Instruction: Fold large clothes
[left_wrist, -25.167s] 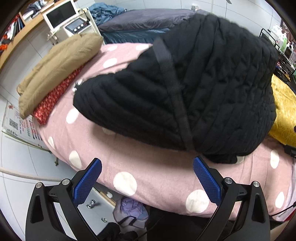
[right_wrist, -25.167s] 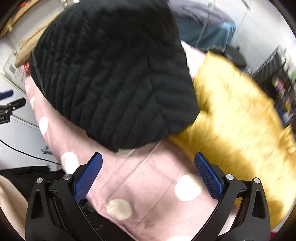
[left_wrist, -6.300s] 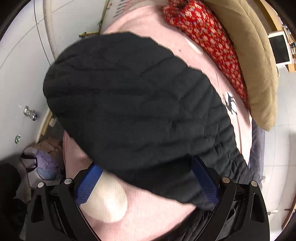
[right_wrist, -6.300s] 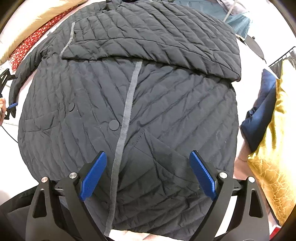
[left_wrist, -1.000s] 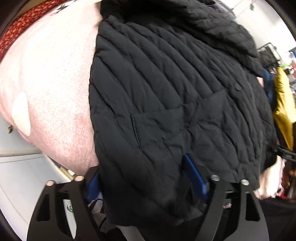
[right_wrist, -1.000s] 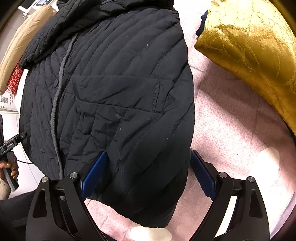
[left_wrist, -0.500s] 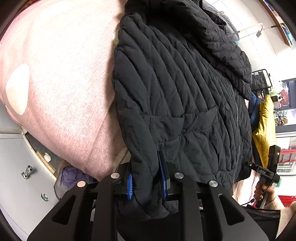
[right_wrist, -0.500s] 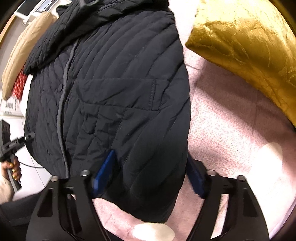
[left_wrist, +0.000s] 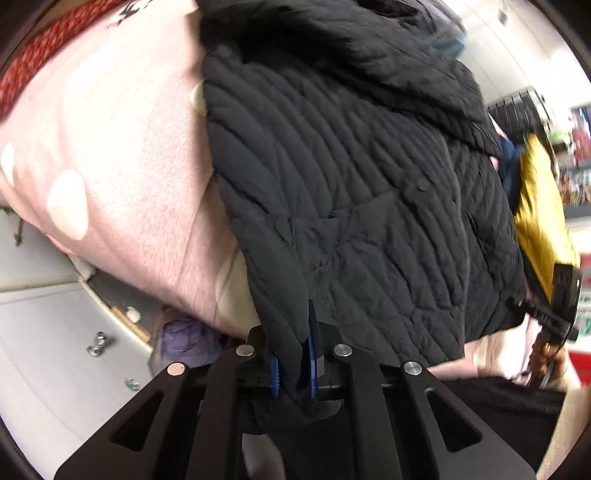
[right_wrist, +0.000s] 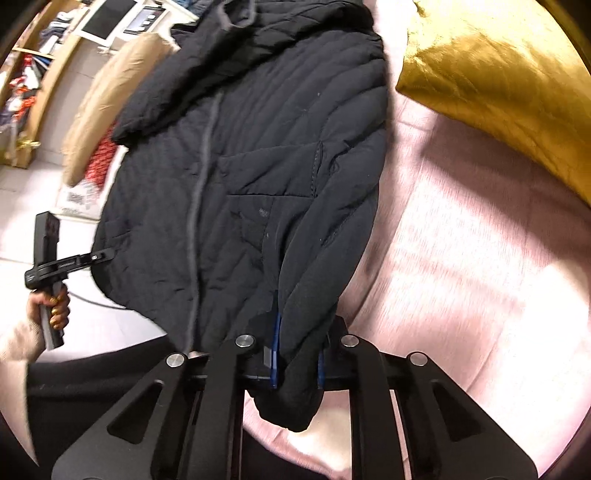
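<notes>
I have the left gripper (left_wrist: 293, 363) and right gripper (right_wrist: 295, 360) clamped on the 2 near hem corners of the black quilted jacket (right_wrist: 251, 166), lying on the pink bedspread (right_wrist: 461, 258). It looks soft, puffy, probably slippery; grip hems deep.

Bed (right_wrist: 461, 236) has a pink cover with pale dots. Black quilted jacket (right_wrist: 240, 155) lies spread lengthwise on it, front up, its bottom hem at the near edge and raised off the cover at both corners. Gold cushion (right_wrist: 498, 85) on the cover just beside the jacket's right side. Tan pillow (right_wrist: 107, 110) over a red patterned one (right_wrist: 101, 160) along the bed's left side.
</notes>
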